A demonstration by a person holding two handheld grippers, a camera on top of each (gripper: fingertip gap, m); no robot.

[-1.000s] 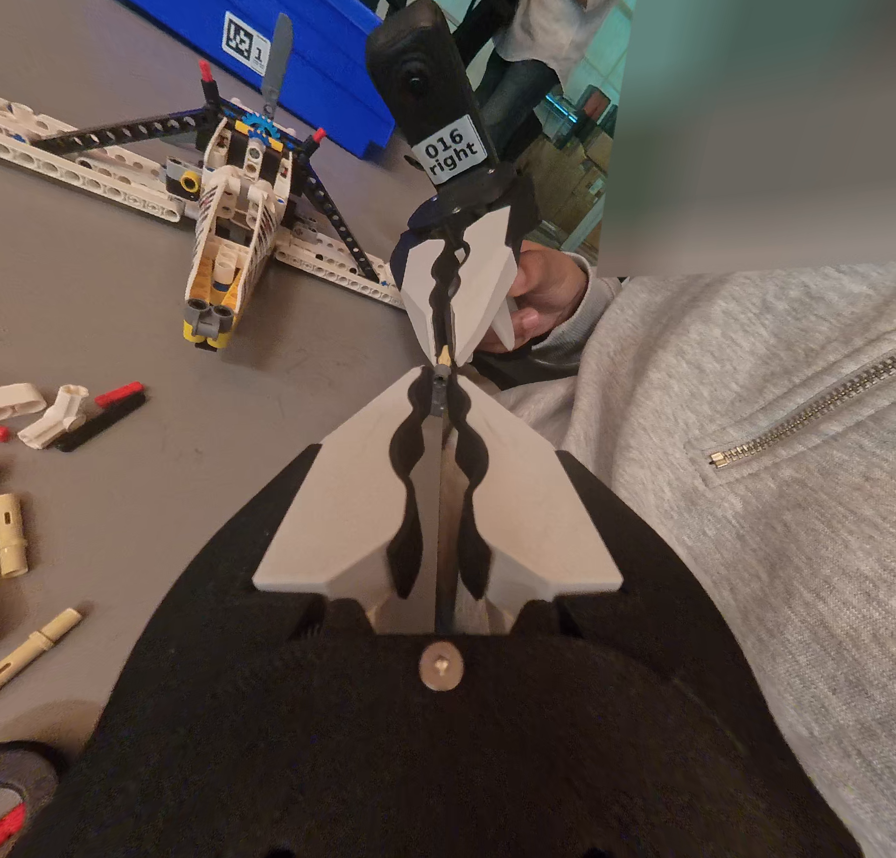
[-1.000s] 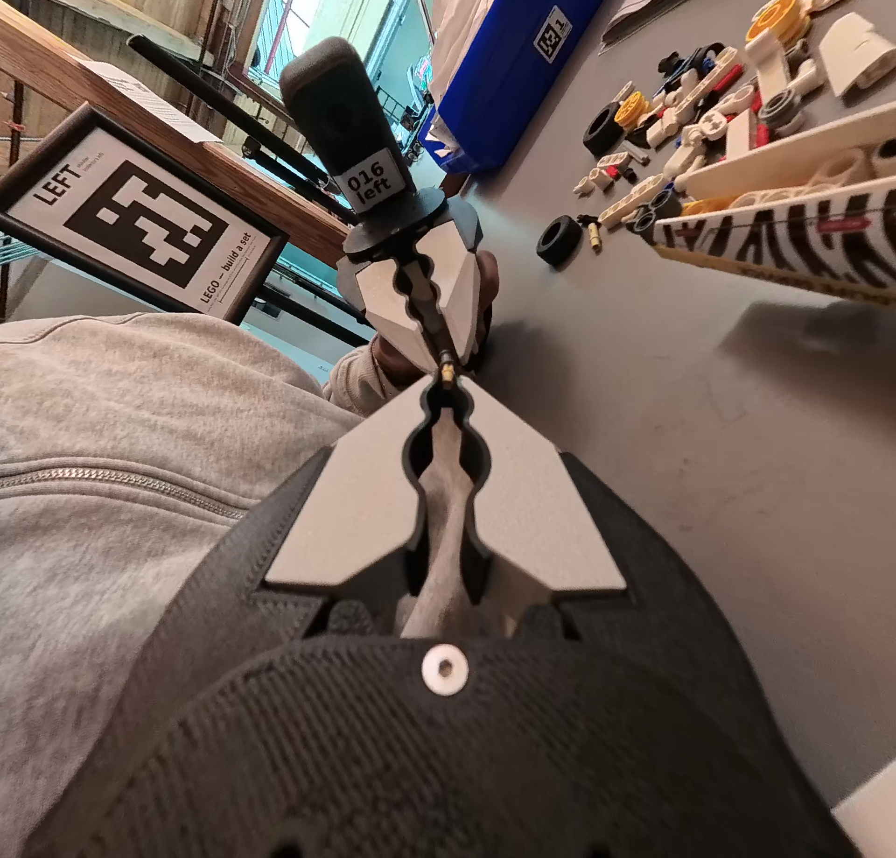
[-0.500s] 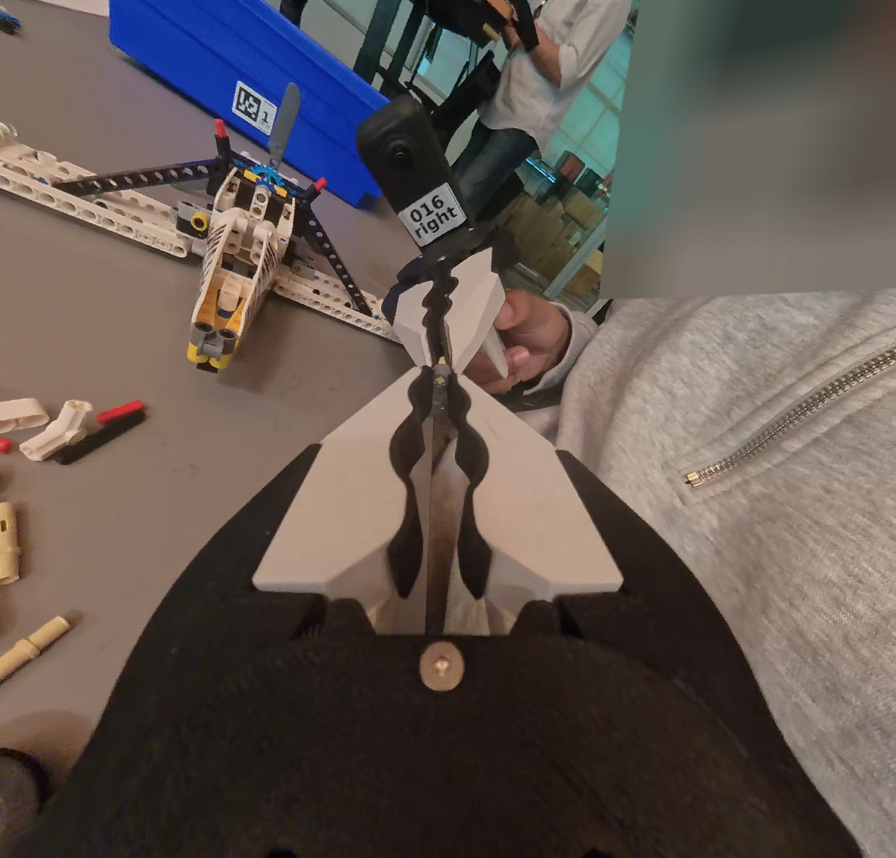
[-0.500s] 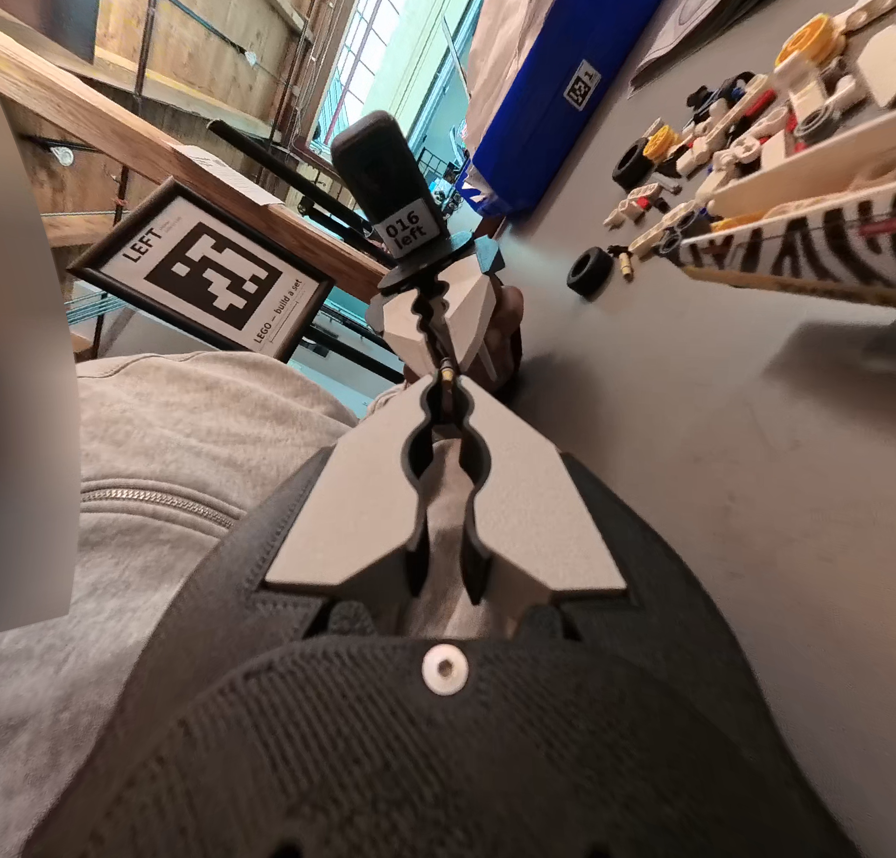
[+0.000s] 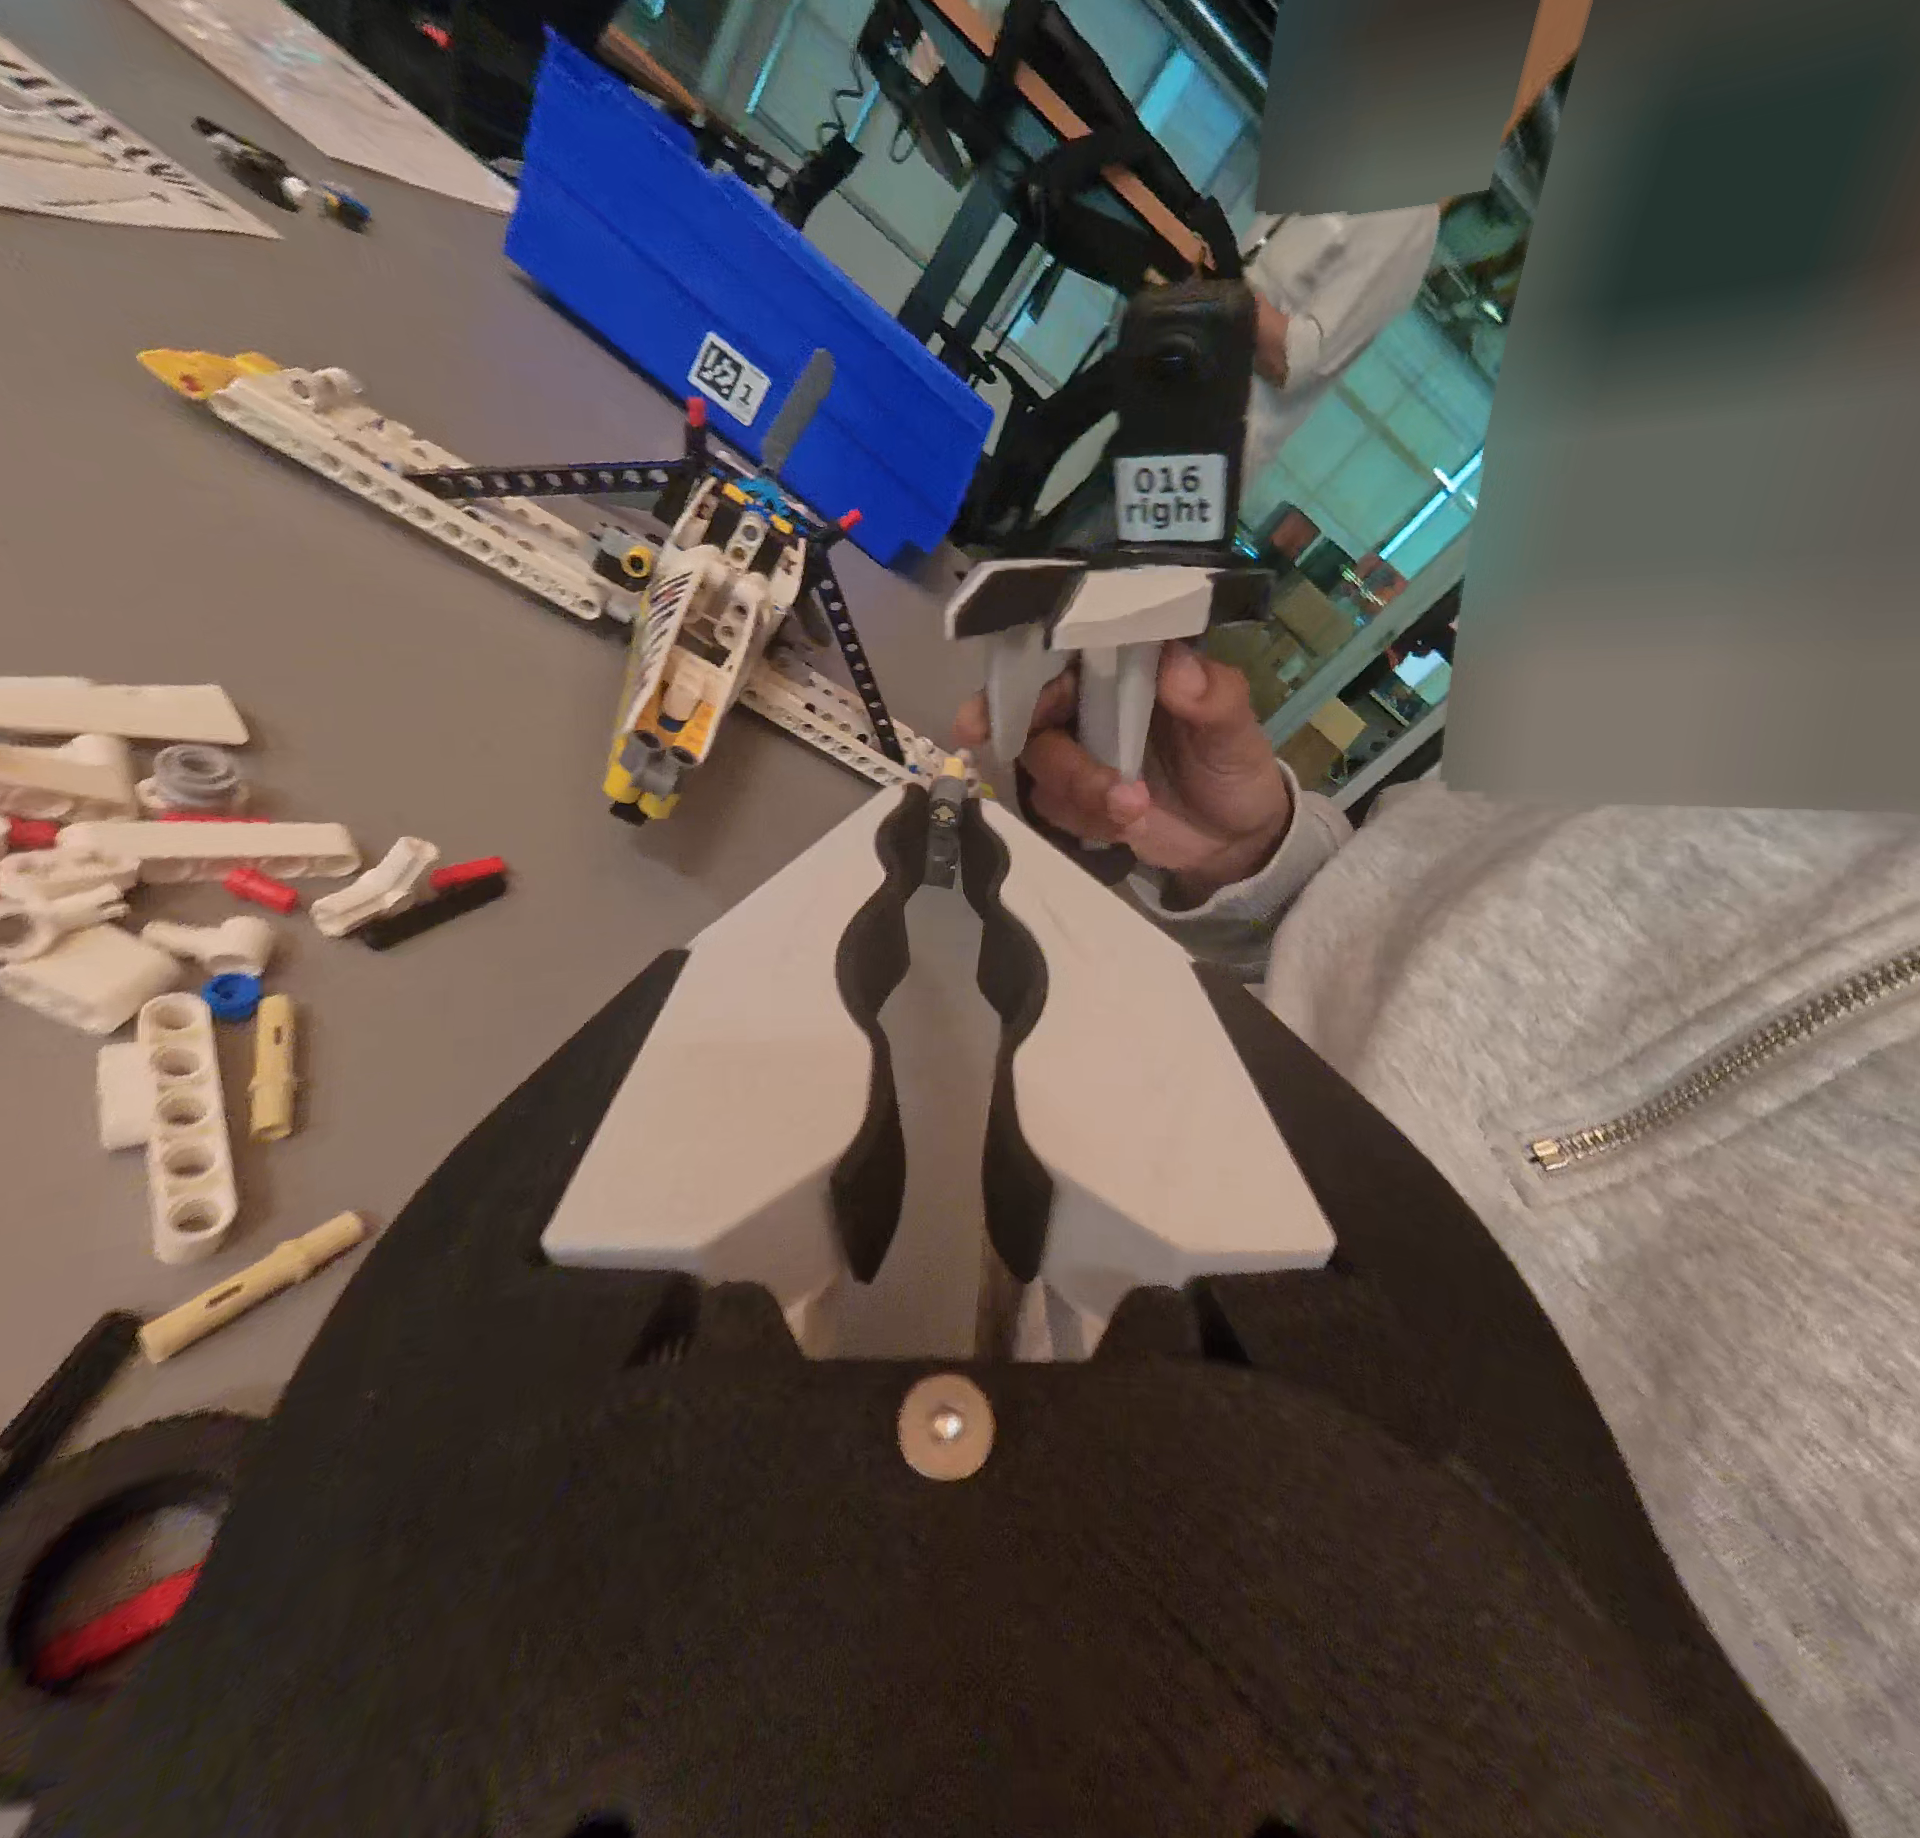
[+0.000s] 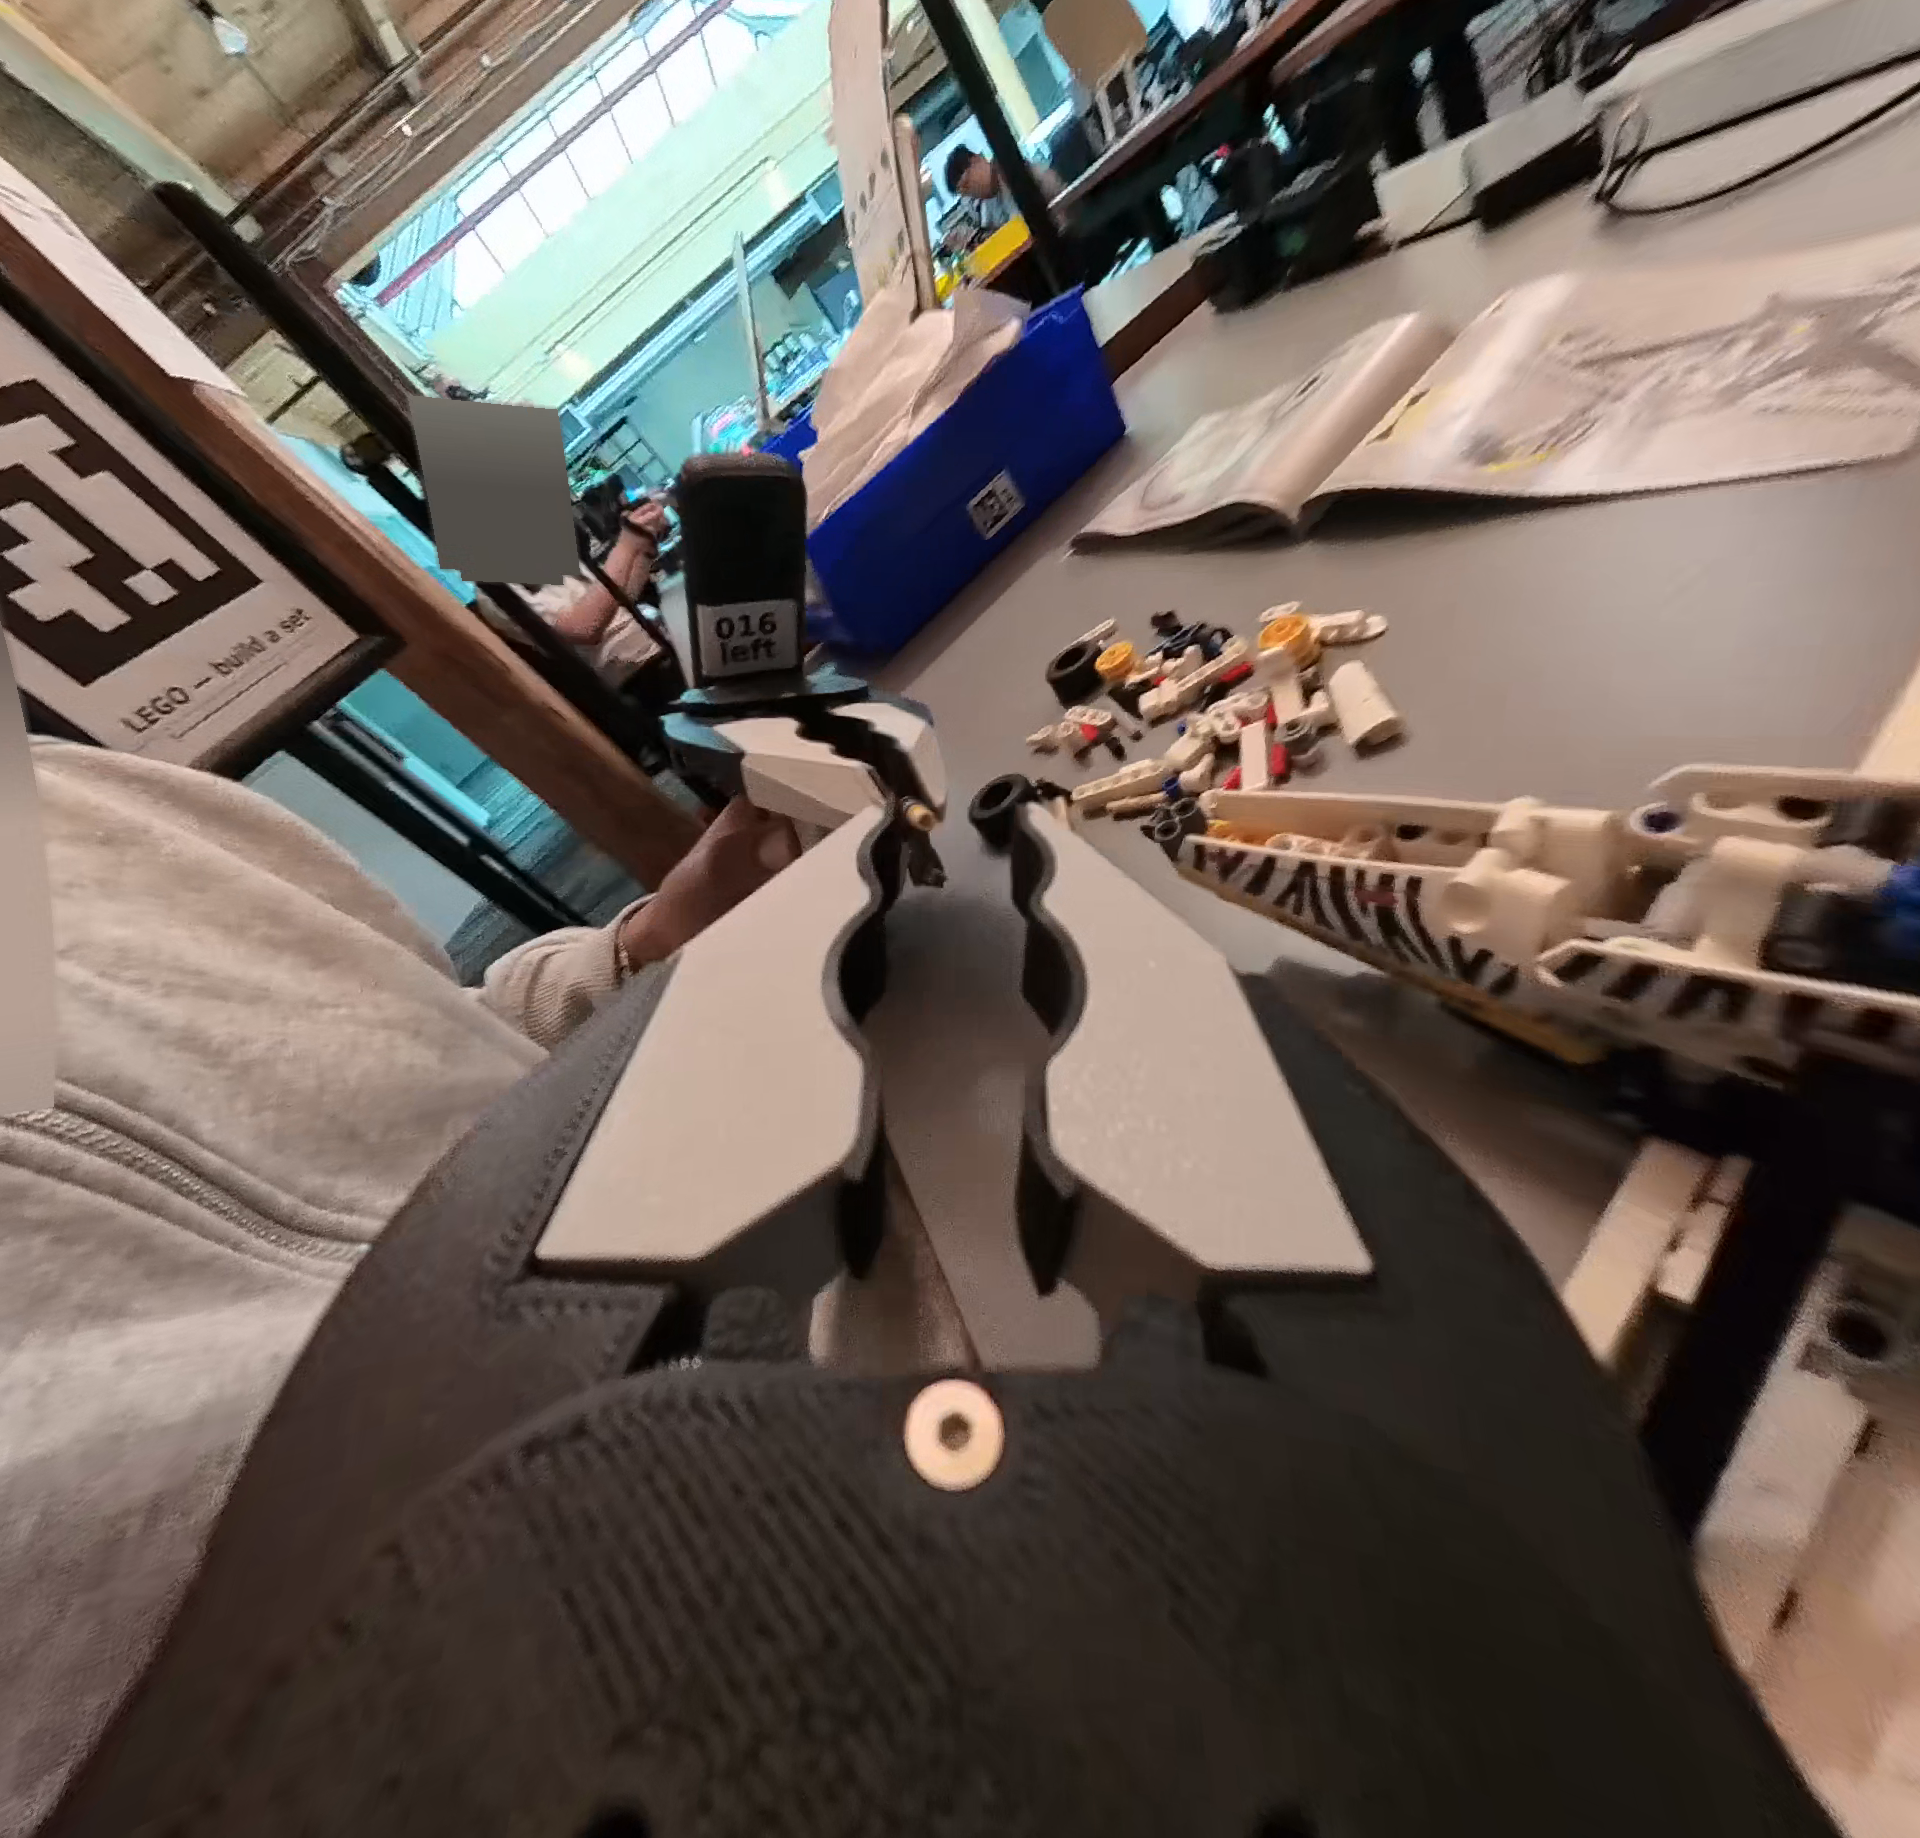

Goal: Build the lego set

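My left gripper (image 5: 943, 814) is shut on a small pin piece (image 5: 945, 801), tan at the tip and dark grey behind, held above the grey table. In the right wrist view the left gripper (image 6: 896, 799) shows the tan pin (image 6: 918, 814) sticking out of its tips. My right gripper (image 6: 951, 827) is open and empty, its tips just beside that pin. In the left wrist view the right gripper (image 5: 1062, 739) hangs fingers down, apart. The part-built plane (image 5: 707, 635) lies on the table behind; its zebra-striped body (image 6: 1403, 915) is close on my right.
A blue bin (image 5: 727, 282) stands at the back, also in the right wrist view (image 6: 956, 479). Loose parts (image 5: 187, 957) lie left; more parts (image 6: 1216, 697) and a black tyre (image 6: 997, 801) ahead. An open booklet (image 6: 1455, 406) lies beyond. The person's grey sweater (image 5: 1558, 1061) is close. My right fingertips sit around 5 centimetres from my left ones.
My right gripper has opened and drawn off the pin piece, which stays in my left gripper. Both grippers have swung apart and toward the table.
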